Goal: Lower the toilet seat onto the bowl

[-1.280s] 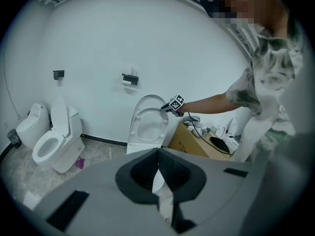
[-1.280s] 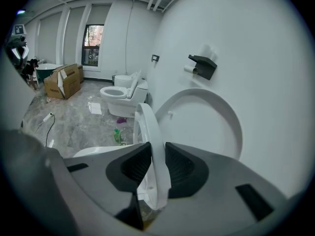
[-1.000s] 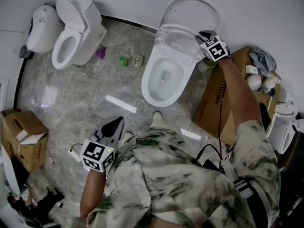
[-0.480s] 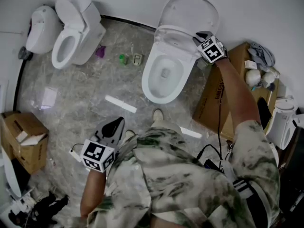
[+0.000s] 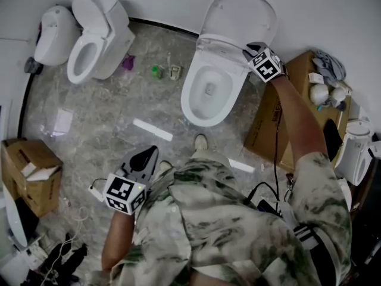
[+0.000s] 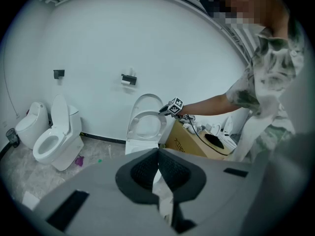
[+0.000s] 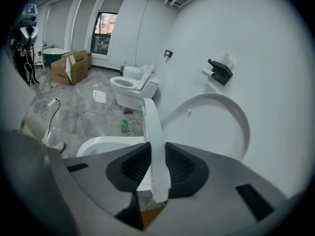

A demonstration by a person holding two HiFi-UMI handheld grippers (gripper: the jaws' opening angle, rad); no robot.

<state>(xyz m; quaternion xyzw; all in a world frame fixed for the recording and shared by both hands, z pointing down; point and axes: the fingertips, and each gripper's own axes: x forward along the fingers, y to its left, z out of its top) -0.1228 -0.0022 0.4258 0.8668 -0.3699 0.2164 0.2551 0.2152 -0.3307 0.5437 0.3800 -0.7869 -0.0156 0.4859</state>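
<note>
Seen from above, the left gripper (image 5: 144,157) hangs over the floor (image 5: 107,130). Its own view shows its jaws pressed together with nothing in them. Further right, the right gripper (image 5: 253,46) reaches the toilet seat (image 5: 219,39). Only its own view shows the jaws squeezing the seat's edge. The seat is tilted, between the raised lid (image 5: 241,11) and the bowl (image 5: 205,121).

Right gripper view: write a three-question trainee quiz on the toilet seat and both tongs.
1. True or false: the white plastic toilet seat lies flat on the white ceramic bowl.
2. The right tongs grip: A the seat's edge; B the raised lid; C a cardboard box.
3. Fill in: the left tongs are ___ and empty.
Key: 1 false; 2 A; 3 shut.
</note>
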